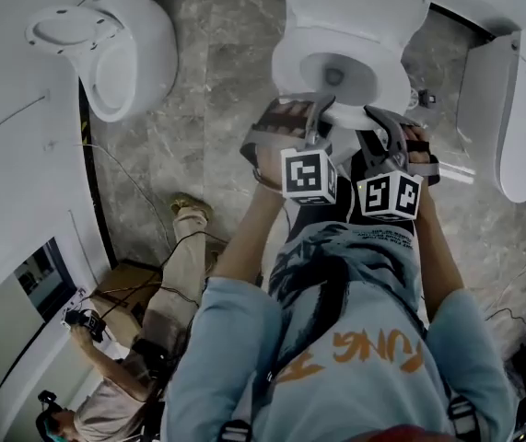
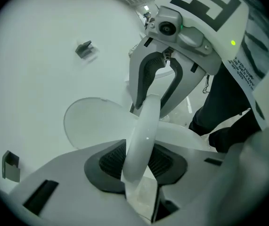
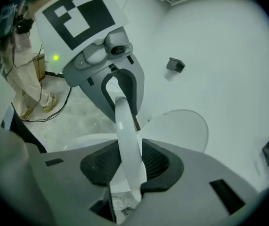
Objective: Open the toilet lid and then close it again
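Grippers and toilet lid, seen from the head and along each tool's jaws. The left gripper (image 2: 136, 161) is closed to a narrow gap on the thin white rim of the toilet lid (image 2: 142, 121); its black ribbed pads (image 2: 110, 158) press on the rim from both sides. The right gripper (image 3: 128, 164) is clamped on the same rim in the same way, with the white band running upright between its pads (image 3: 155, 163). Each gripper view shows the other tool straight ahead on that rim, so the two face one another along it.

In the head view both tools meet side by side at the near, front edge of the toilet (image 1: 336, 67), whose bowl interior shows just beyond them. The marker cubes (image 1: 307, 175) sit over the person's hands, close together but apart. How far the lid is raised cannot be told from that view.

Surroundings: grey marble floor (image 1: 216, 109); a white wall-hung fixture (image 1: 106, 44) at upper left and another white fixture (image 1: 520, 127) at right, both well apart from the toilet. The operator wears a light-blue shirt (image 1: 244, 339) with orange lettering. A second person (image 1: 175, 265) in beige trousers is at lower left, beside a cardboard box (image 1: 120, 284) and loose black cables (image 1: 143, 201).
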